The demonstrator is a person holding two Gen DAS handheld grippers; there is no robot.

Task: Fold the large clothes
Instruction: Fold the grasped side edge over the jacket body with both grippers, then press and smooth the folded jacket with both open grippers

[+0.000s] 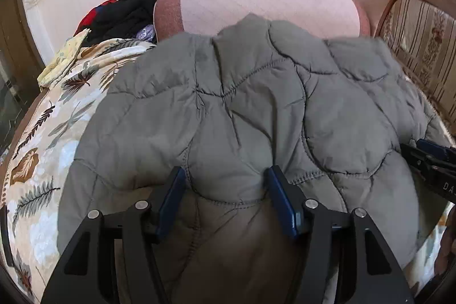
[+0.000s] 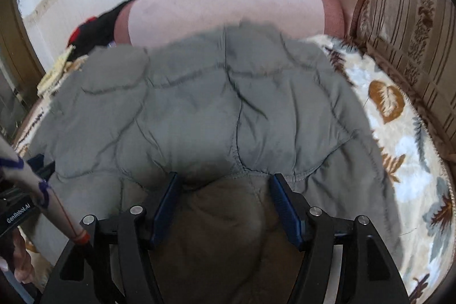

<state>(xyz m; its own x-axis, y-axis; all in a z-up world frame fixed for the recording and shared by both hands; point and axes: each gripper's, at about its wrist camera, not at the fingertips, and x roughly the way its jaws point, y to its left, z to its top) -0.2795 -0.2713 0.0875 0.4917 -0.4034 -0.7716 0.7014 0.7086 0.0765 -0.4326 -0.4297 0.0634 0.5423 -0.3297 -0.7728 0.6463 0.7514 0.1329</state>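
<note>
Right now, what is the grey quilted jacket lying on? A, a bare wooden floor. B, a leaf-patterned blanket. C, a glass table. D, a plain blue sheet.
B: the grey quilted jacket is spread over a leaf-patterned blanket whose brown and grey leaves show along its edges in both views.

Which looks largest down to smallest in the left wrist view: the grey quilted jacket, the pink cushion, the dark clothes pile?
1. grey quilted jacket, filling most of the picture, though it lies nearest the camera.
2. pink cushion, behind it and partly hidden.
3. dark clothes pile, far left, smallest.
</note>
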